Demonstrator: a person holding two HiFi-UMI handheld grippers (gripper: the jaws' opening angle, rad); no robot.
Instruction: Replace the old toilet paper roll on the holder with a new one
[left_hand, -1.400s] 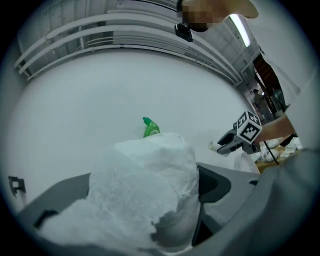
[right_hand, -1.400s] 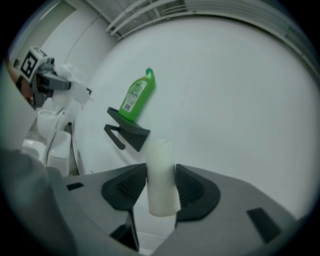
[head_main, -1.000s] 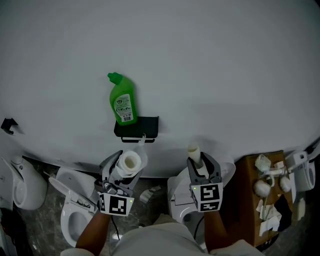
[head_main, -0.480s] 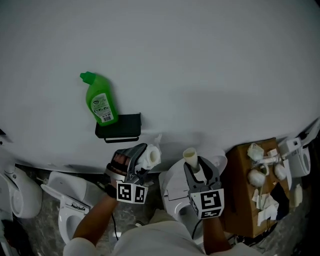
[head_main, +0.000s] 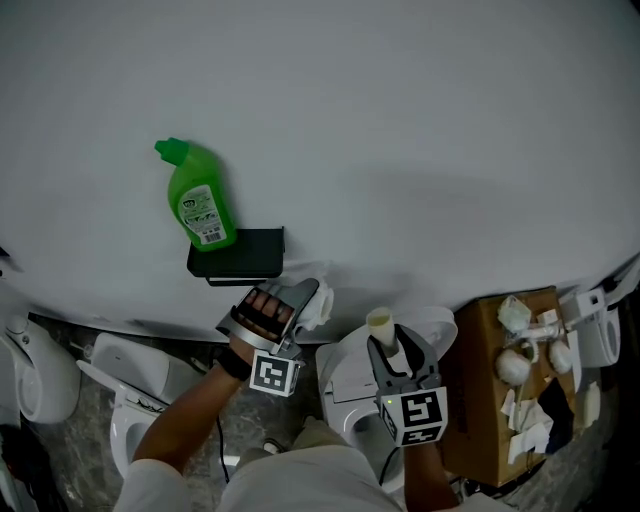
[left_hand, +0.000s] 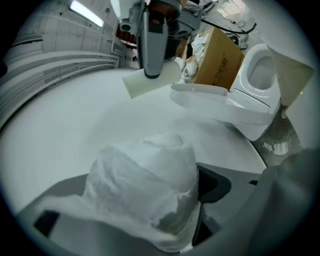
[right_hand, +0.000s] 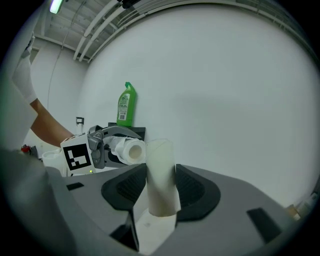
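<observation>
My left gripper (head_main: 303, 302) is shut on a white toilet paper roll (head_main: 314, 304) with a loose, crumpled wrap, just below and right of the black wall holder (head_main: 238, 256). In the left gripper view the roll (left_hand: 145, 185) fills the space between the jaws. My right gripper (head_main: 392, 342) is shut on an empty cardboard tube (head_main: 380, 325), held upright over a toilet. In the right gripper view the tube (right_hand: 160, 175) stands between the jaws, with the left gripper (right_hand: 107, 142) and its roll (right_hand: 128, 149) beyond it, below the holder (right_hand: 138, 133).
A green cleaner bottle (head_main: 195, 195) stands on top of the holder. White toilets (head_main: 345, 375) sit below the wall, one under the right gripper, others at the left (head_main: 120, 415). A brown cardboard box (head_main: 500, 400) with crumpled paper stands at the right.
The left gripper has rolled over and shifted right and down, away from under the holder, with the roll now lying sideways. The right gripper has sunk a little with its tube.
</observation>
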